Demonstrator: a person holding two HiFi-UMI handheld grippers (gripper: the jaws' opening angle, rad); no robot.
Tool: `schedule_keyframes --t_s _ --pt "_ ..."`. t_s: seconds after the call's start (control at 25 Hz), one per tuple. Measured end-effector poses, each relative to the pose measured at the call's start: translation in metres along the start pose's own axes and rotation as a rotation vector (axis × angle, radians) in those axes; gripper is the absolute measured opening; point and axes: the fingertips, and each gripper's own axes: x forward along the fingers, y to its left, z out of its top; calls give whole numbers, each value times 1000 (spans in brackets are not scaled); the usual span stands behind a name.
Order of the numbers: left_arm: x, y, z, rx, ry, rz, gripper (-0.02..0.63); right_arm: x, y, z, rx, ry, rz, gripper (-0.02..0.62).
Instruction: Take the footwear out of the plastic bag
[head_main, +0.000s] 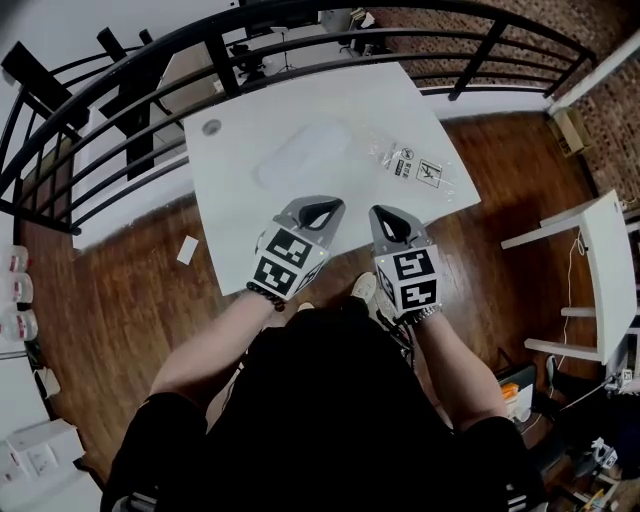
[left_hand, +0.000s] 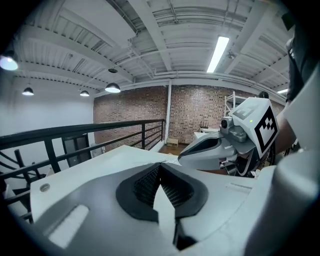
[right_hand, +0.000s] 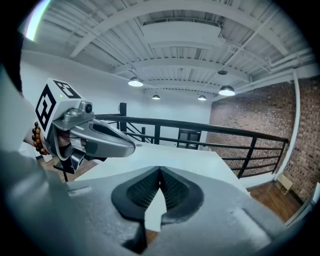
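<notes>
Both tongs are clenched on nothing. The left tongs (head_main: 322, 206) and the right tongs (head_main: 396, 216) are held side by side over the near edge of the white rectangular worktop (head_main: 238, 225), and each gripper view shows the ribbed pads meeting with no material between them.

The task's thing, a pale white slipper-shaped piece of footwear (head_main: 305, 152), lies at the middle of the worktop, well clear of either tool. The clear, crinkled plastic bag with black printed labels (head_main: 412, 165) lies flat to its right, apart from it. Whether a thin film still covers the footwear is too faint to tell.

Judging from this layout, the removal looks finished, or nearly so. If any wrap remains, the next move calls for releasing both tongs and reaching to the far middle, with one pinning the plastic while the other draws the footwear free.
</notes>
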Motion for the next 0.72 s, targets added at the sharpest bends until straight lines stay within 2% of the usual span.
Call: schedule_keyframes --t_s 0.28,0.72 --pt "-15 -17 -9 20 -5 -14 17 -14 22 -2 -25 -12 0 -8" --pt "-19 -28 -17 37 -7 -30 17 -22 27 -4 -33 -13 -14 -8"
